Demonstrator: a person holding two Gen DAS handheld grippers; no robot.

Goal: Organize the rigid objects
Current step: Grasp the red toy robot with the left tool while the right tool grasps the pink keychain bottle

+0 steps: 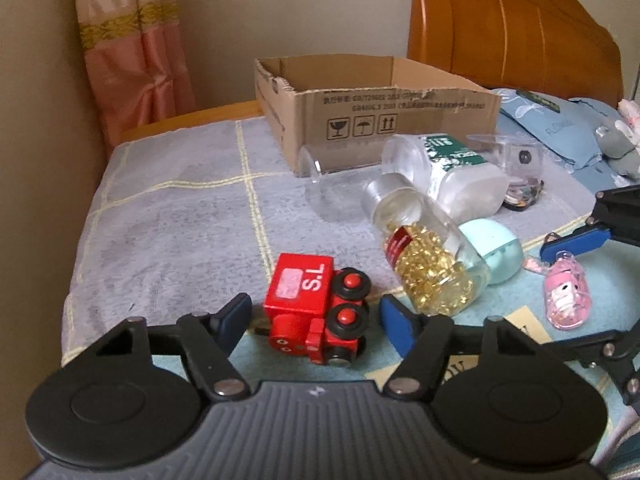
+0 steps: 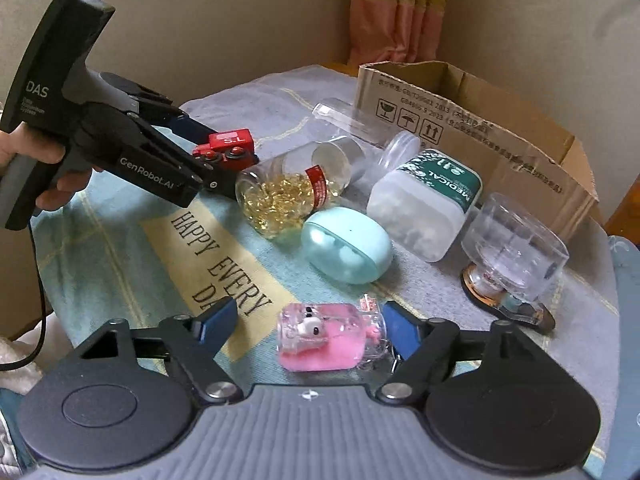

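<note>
- Left gripper (image 1: 314,316) spread wide around one red toy train (image 1: 316,308) marked "S.L", pads apart from its sides; "DAS" and "GenRobot.AI" printed on its body.
- Right gripper (image 2: 308,326) spread wide around one pink clear case (image 2: 324,338) lying on the cloth; right pad just beside it.
- One capsule bottle (image 2: 288,192), one white "MEDICAL" jar (image 2: 424,208), one mint egg case (image 2: 346,244) lying near one cardboard box (image 2: 480,120) with three handling symbols.
- "HAPPY EVERY" legible on the cloth (image 2: 120,264).
</note>
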